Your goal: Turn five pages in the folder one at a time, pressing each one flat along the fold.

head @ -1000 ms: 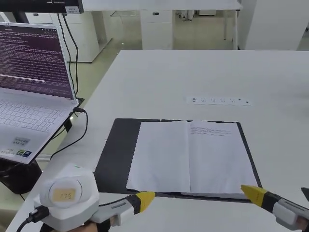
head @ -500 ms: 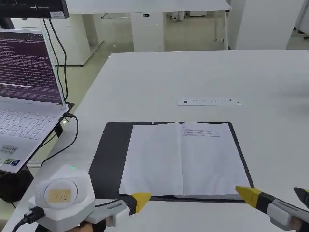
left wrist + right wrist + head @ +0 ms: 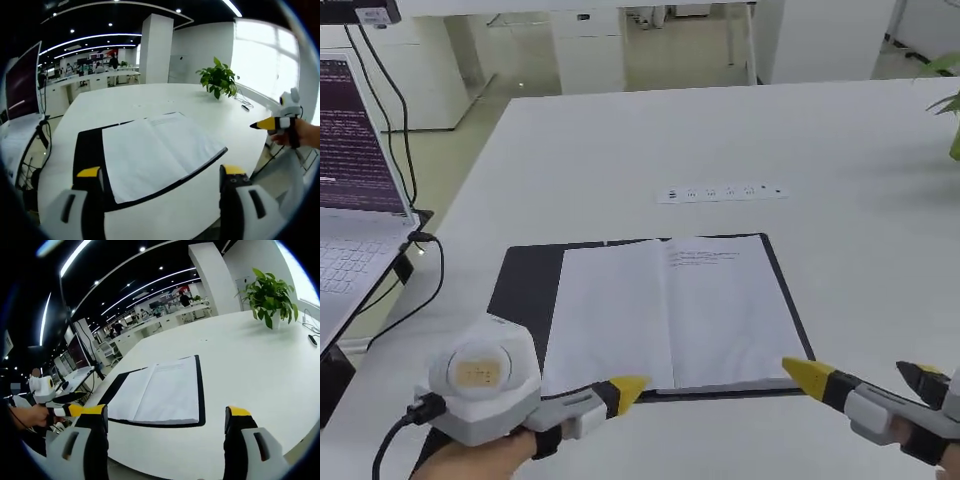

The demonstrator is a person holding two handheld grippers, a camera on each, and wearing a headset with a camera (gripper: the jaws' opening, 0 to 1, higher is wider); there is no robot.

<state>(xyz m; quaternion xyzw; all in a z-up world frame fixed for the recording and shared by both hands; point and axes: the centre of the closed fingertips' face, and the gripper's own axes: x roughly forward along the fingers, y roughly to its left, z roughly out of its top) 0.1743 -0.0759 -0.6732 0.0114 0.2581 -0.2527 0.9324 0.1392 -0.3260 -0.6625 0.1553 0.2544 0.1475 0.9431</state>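
Observation:
A black folder (image 3: 525,290) lies open on the white table, its white pages (image 3: 660,310) flat on both sides of the fold. My left gripper (image 3: 620,392) hovers just off the folder's near left corner. In the left gripper view its yellow-tipped jaws (image 3: 160,172) stand wide apart with nothing between them, and the folder (image 3: 150,150) lies beyond. My right gripper (image 3: 865,378) is off the near right corner, open and empty. From the right gripper view (image 3: 162,411) the folder (image 3: 160,390) is seen ahead, a short way from the tips.
A laptop (image 3: 350,200) with a black cable (image 3: 415,290) stands at the left. A white socket strip (image 3: 723,192) is set in the table behind the folder. A potted plant (image 3: 270,295) stands at the far right. The table's front edge runs under both grippers.
The head camera has swung right, so the laptop slid out to the left. Both grippers stay open near the folder's front edge, the right one further into view. The pages have not moved.

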